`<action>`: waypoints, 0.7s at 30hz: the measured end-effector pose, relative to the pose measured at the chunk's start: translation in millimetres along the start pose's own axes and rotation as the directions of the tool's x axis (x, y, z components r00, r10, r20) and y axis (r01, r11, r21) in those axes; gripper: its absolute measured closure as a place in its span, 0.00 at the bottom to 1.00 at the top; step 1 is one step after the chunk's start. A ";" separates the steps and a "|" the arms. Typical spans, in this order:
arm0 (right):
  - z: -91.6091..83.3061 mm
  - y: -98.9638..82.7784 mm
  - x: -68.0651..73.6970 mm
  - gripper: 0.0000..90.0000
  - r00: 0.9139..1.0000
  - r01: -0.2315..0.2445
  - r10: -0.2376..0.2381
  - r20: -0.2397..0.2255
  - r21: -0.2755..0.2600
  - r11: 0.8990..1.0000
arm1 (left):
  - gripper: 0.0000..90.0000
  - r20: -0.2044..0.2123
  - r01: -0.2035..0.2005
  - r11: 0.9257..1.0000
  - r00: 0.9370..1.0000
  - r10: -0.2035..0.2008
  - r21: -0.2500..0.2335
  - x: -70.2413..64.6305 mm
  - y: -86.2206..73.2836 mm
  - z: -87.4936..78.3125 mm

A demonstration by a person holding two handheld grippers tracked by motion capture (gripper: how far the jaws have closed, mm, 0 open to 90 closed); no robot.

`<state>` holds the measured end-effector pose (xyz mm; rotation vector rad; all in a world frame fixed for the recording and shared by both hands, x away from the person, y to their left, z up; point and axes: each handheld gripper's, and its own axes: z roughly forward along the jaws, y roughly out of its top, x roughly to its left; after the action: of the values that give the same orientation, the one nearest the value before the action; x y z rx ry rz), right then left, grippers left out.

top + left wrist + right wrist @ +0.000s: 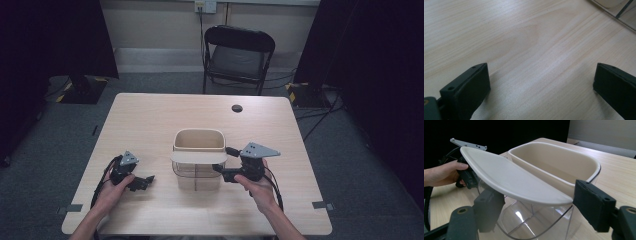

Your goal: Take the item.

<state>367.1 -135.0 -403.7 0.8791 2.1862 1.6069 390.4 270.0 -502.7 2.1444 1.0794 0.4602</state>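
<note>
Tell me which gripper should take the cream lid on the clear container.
Right. The right gripper sits beside the cream lid, open jaws flanking its edge; the left gripper rests apart, over bare table.

Light: we see the table [150, 120] evenly lit from above, its surroundings dark.
Shadows: soft ones lie beneath the left gripper [541, 92] jaws.
Glare: a highlight sits in the clear container [534, 220] ahead of the right gripper [544, 202].
Focus: near jaws look soft.

A wooden surface [150, 120] with a bin on it

The surface is light wood with a small dark hole [237, 108] near the far edge. A clear bin [198, 172] with a cream lid [198, 156] stands in the middle.
</note>
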 end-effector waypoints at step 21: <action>2.8 5.5 -0.4 0.37 1.000 0.001 -0.001 -0.017 0.012 1.000 | 0.00 -0.001 -0.002 1.000 1.000 0.002 0.002 0.2 0.0 -0.1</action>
<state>370.6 -132.1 -399.6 0.8708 2.2094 1.6083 390.4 270.2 -502.6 2.1477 1.0784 0.4608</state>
